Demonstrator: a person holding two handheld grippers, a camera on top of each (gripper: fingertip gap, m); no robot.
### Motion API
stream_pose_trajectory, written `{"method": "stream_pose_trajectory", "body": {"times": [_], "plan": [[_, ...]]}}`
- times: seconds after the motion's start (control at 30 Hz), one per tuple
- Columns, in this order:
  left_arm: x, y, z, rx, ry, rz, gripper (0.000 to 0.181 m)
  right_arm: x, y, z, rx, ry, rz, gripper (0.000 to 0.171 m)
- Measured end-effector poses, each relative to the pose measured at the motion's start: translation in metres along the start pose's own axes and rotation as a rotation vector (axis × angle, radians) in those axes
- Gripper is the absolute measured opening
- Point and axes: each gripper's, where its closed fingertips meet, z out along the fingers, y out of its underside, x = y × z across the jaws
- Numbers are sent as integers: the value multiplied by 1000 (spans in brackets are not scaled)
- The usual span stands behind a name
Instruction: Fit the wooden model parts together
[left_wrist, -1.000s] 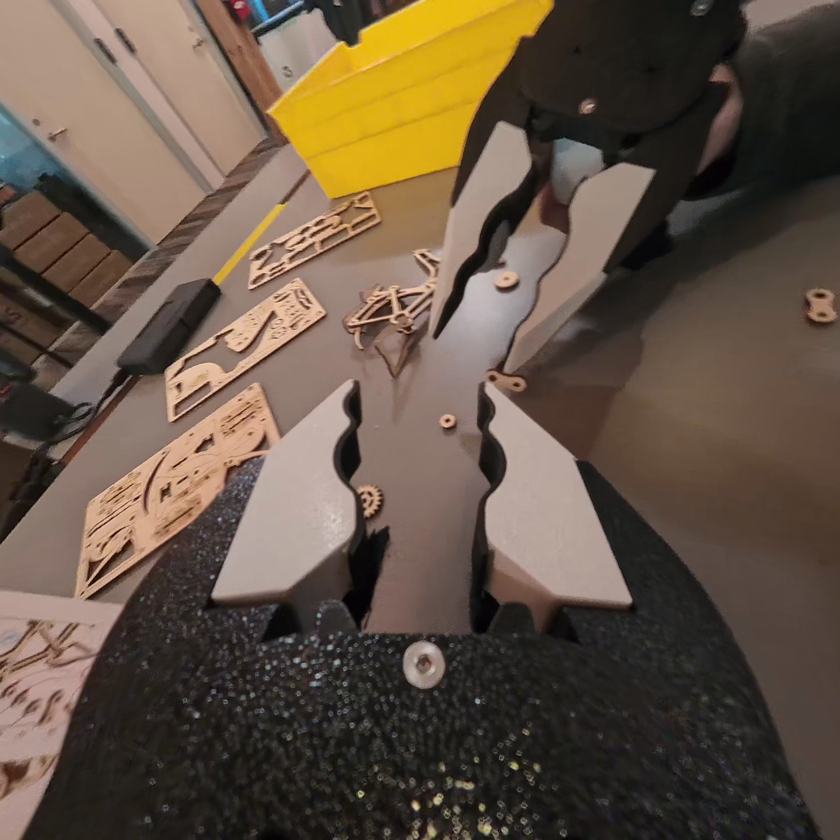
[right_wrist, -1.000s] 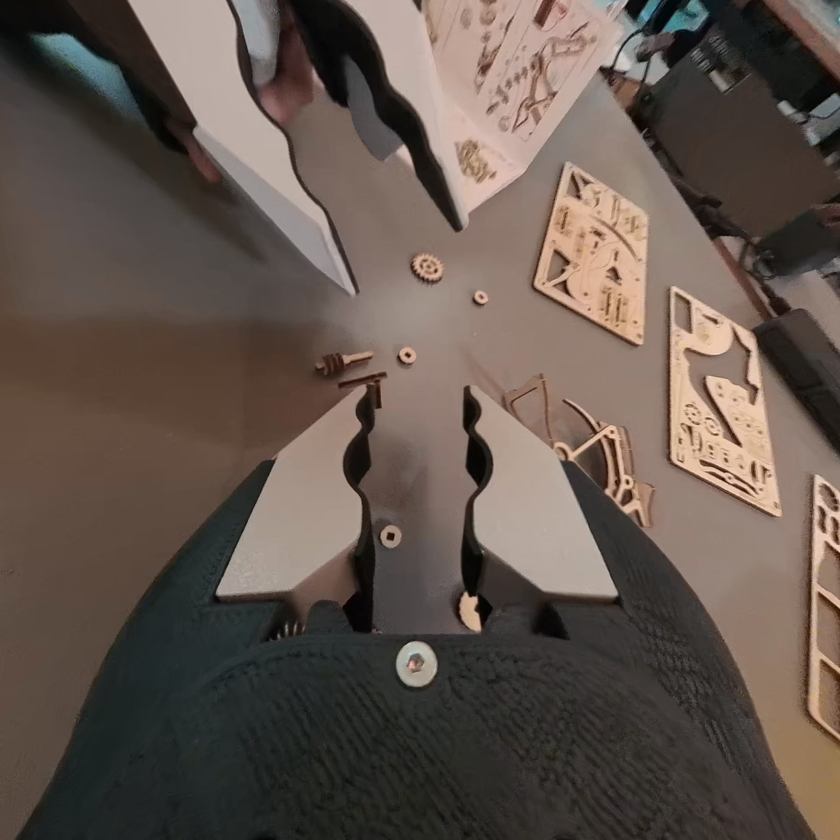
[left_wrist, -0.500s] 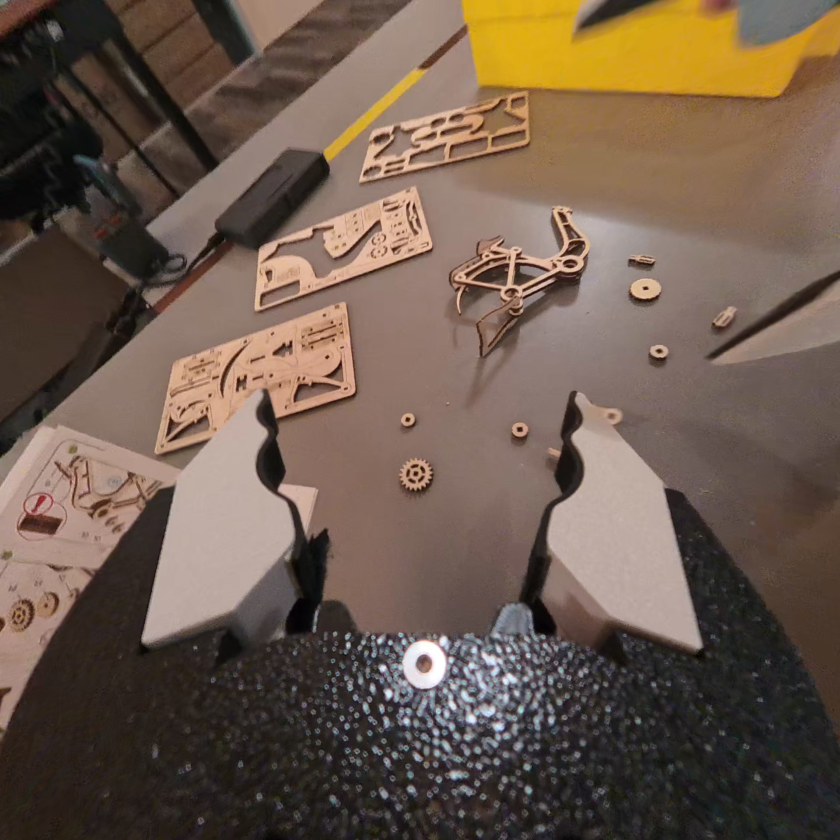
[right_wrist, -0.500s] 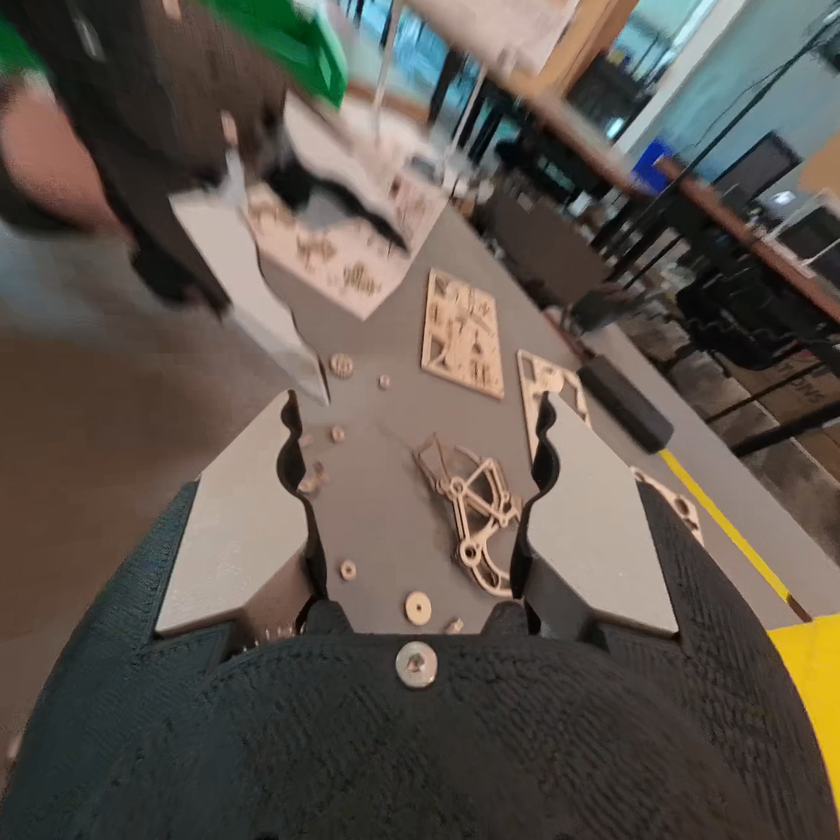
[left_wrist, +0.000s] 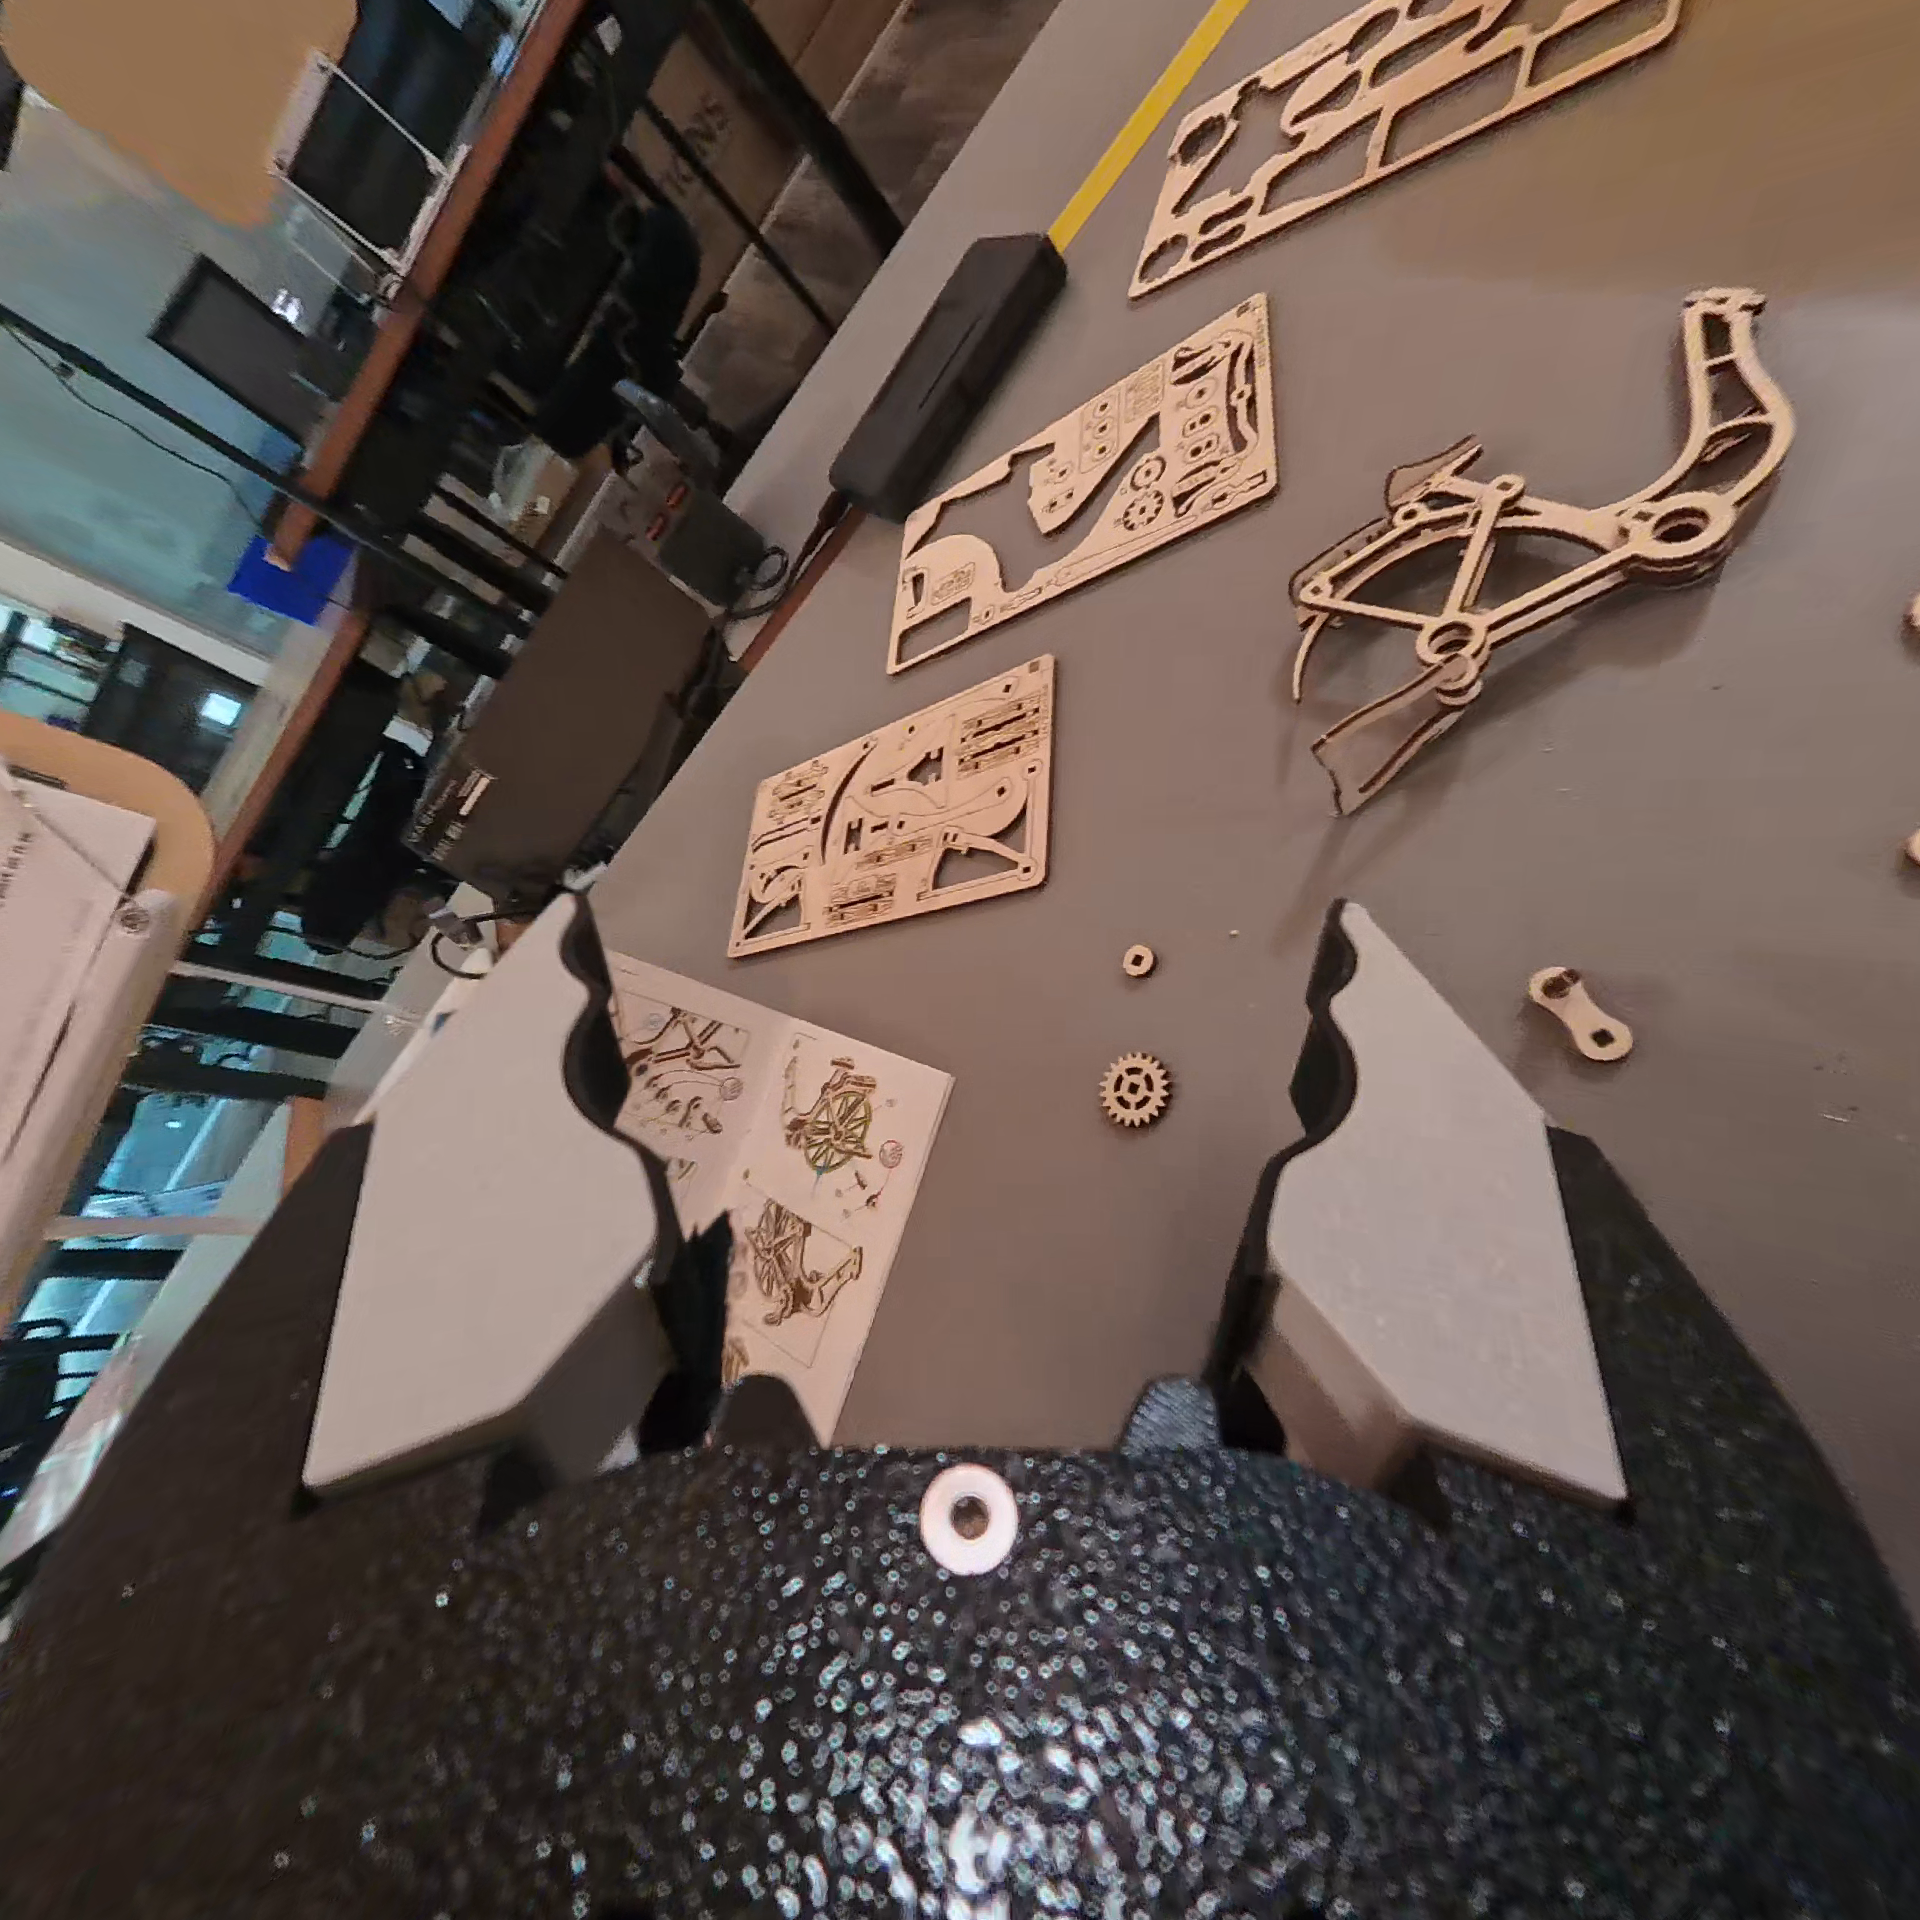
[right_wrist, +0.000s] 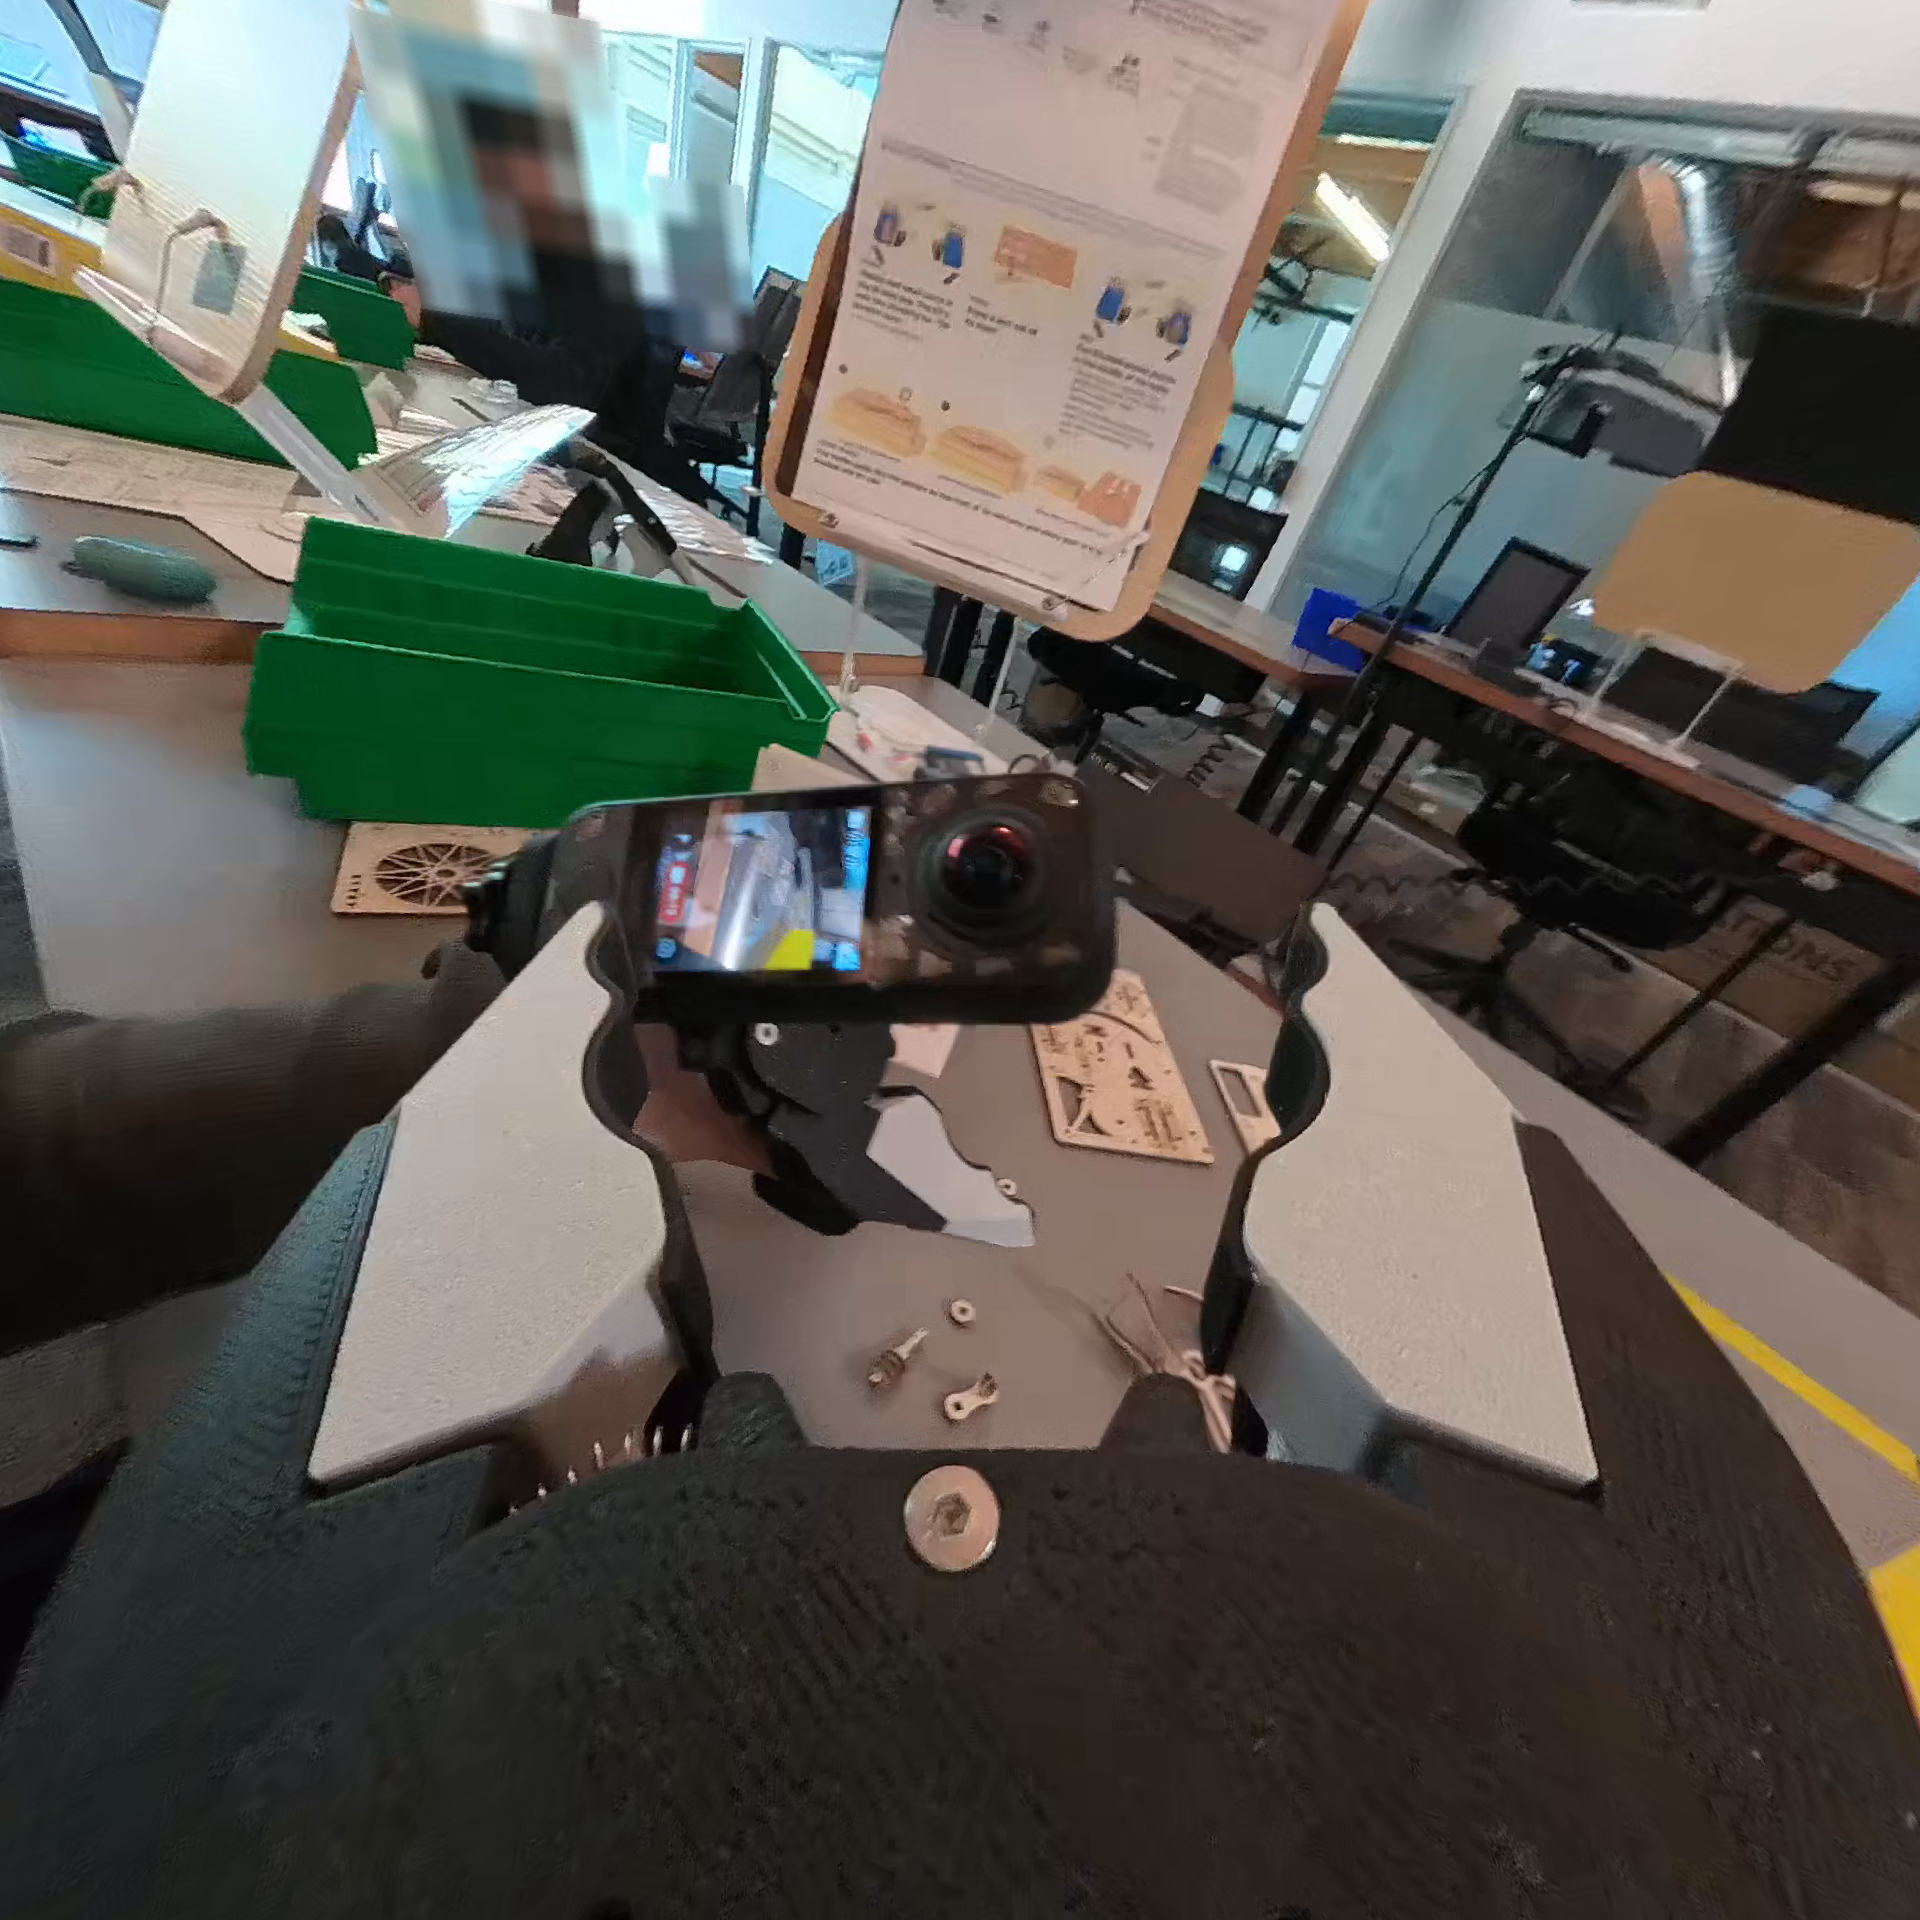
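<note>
Left gripper (left_wrist: 956, 1023): jaws wide apart, empty, lifted off the table (left_wrist: 1558, 935), likely between picks. Right gripper (right_wrist: 940, 1023): likewise spread, empty, aimed level. Gear (left_wrist: 1134, 1089), washer (left_wrist: 1140, 959), link (left_wrist: 1579, 1028): loose, mid-table, within reach. Part-built frame (left_wrist: 1538, 540) beyond. 3 cut sheets (left_wrist: 904, 805) and booklet (left_wrist: 821, 1164) along the left edge for reference.

R gripper (right_wrist: 951, 1039) wide open, empty; L gripper (right_wrist: 914, 1174) w/ camera (right_wrist: 862, 899) ahead; small wooden bits (right_wrist: 940, 1361) on worktop (right_wrist: 1091, 1236).
</note>
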Motion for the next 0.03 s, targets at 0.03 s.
{"method": "stream_pose_trajectory", "body": {"times": [0.03], "plan": [[0,0,0,-6,-6,6,131,-3,2,1,-14,-12,8,122]]}}
